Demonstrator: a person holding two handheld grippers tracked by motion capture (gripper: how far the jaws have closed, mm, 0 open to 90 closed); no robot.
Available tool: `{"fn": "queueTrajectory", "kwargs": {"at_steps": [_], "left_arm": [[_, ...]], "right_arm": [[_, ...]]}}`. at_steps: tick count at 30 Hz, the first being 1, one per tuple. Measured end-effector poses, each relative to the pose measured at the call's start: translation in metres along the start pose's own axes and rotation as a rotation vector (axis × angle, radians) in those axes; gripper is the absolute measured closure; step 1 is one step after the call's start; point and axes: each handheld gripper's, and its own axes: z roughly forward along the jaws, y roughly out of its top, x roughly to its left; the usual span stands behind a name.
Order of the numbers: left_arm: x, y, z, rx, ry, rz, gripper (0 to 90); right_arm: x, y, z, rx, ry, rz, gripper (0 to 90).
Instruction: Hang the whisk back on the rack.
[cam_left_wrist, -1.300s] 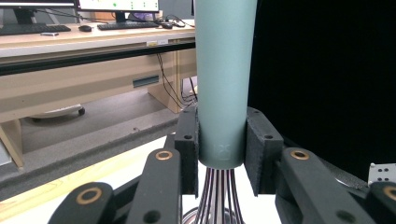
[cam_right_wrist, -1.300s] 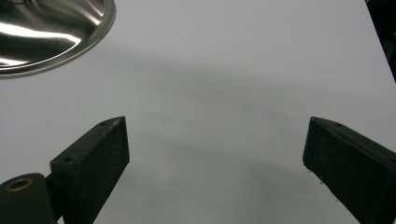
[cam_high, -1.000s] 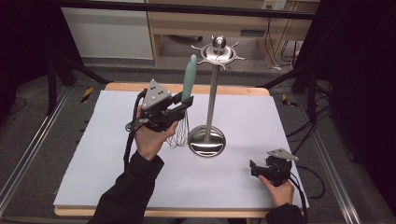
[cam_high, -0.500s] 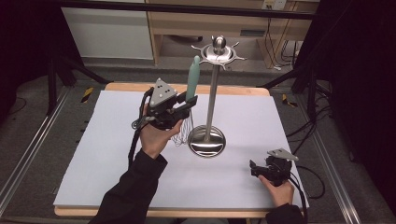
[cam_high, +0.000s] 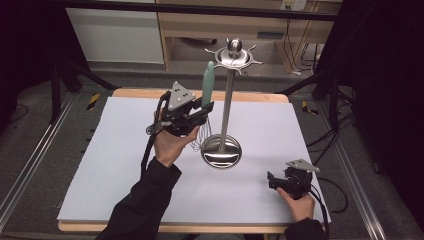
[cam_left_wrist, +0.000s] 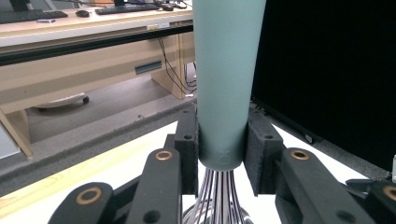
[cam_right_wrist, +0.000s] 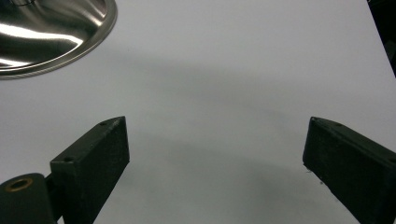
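Observation:
A whisk with a pale green handle (cam_high: 207, 84) stands upright, wires (cam_high: 202, 136) down, just left of the steel utensil stand's pole (cam_high: 226, 100). My left gripper (cam_high: 202, 111) is shut on the handle's lower end; in the left gripper view the handle (cam_left_wrist: 226, 70) sits clamped between both pads (cam_left_wrist: 187, 140), with the wires (cam_left_wrist: 218, 196) hanging below. The stand's round base (cam_high: 221, 151) rests mid-table and its hooked top (cam_high: 234, 54) is above the whisk. My right gripper (cam_high: 274, 181) lies low at the table's front right, open, with bare white surface between its jaws (cam_right_wrist: 215, 158).
The white table top (cam_high: 100, 150) has a wooden rim. The stand's base edge (cam_right_wrist: 56, 32) shows at the upper left of the right gripper view. Cables trail from both grippers. A wooden desk (cam_high: 200, 25) and dark curtains stand behind the table.
My left gripper has carried the whisk upward and a little right, closer to the stand's pole. The right gripper has stayed put.

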Motion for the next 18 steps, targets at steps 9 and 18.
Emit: {"fn": "queueTrajectory", "kwargs": {"at_steps": [9,18], "left_arm": [[-0.0025,0.0042,0.0021,0.023,0.039,0.028,68.8],[-0.0037,0.0077,0.0066,0.046,0.043,0.022,68.9]], "right_arm": [[-0.0005,0.0,0.0005,0.001,0.001,-0.001,7.4],[-0.0001,-0.0001,0.0004,0.002,0.006,0.0,7.4]]}}
